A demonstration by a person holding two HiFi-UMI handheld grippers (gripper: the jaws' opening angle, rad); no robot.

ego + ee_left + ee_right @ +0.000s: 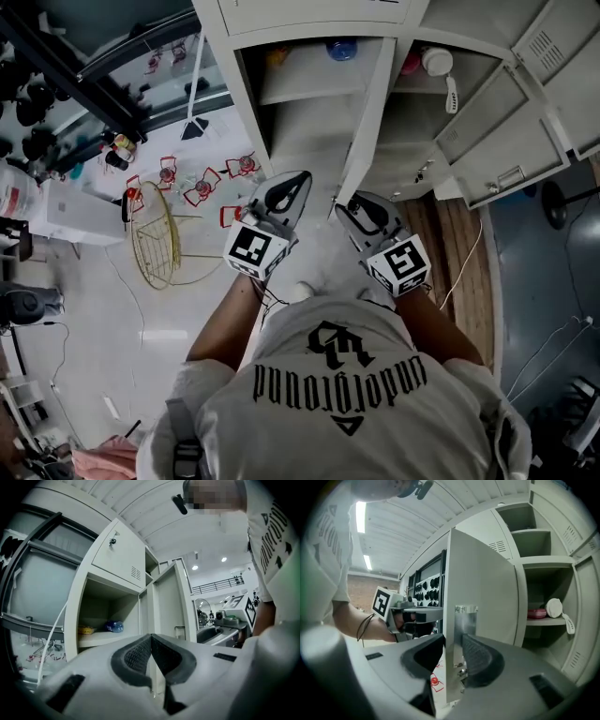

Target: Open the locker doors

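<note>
Left gripper [151, 643] closed, right gripper [453, 645] clamped.

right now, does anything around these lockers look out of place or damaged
No damage shows. A gold wire basket seems to lie on its side on the floor left of the lockers, and a white round item has its handle hanging over its shelf's edge.
</note>
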